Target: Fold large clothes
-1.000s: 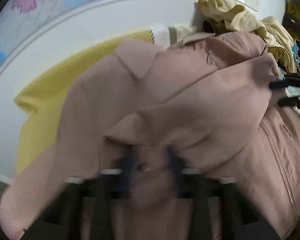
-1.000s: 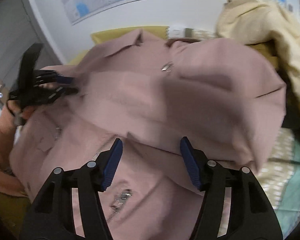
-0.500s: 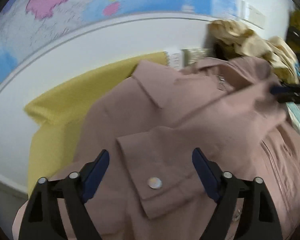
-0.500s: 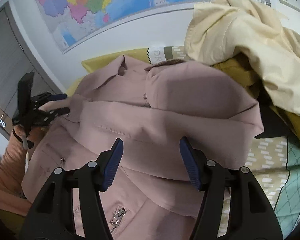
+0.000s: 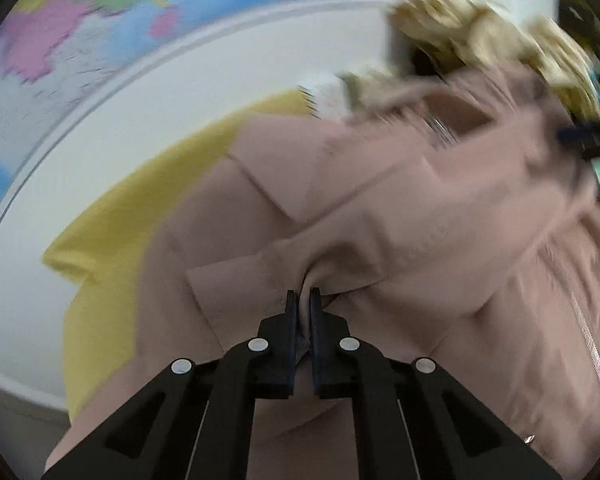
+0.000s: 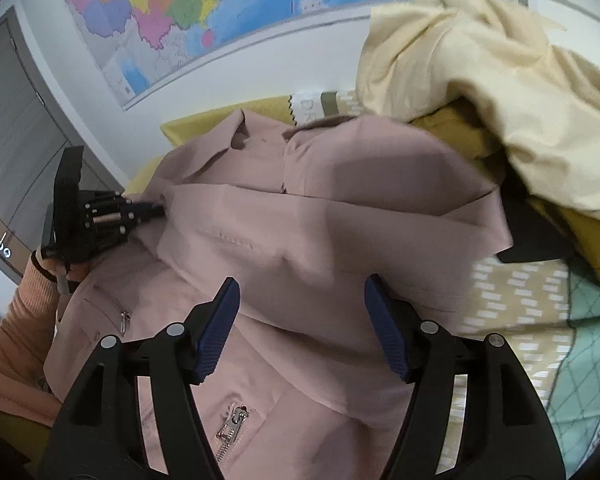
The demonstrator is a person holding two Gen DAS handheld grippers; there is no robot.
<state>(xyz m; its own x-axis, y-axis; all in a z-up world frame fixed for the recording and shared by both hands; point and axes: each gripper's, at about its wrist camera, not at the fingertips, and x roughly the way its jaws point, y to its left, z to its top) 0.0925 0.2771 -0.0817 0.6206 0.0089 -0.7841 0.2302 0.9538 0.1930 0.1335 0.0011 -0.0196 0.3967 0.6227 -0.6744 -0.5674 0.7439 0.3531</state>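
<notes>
The left tool (image 5: 304, 300) is clenched on a thin pinch of the pink jacket (image 6: 324, 216)'s cuff; the right tool (image 6: 300, 320) hangs released above it. Pulling hard could slip that small bite free or drag the folded sleeve askew.

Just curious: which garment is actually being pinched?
The pink jacket, pinched by the left hand-held gripper; the cream garment lies untouched in the pile.

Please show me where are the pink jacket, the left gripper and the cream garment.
pink jacket (image 6: 340, 240): right wrist view, folded sleeve.
left gripper (image 5: 304, 300): left wrist view, between its fingertips.
cream garment (image 6: 500, 80): right wrist view, crumpled middle.
</notes>
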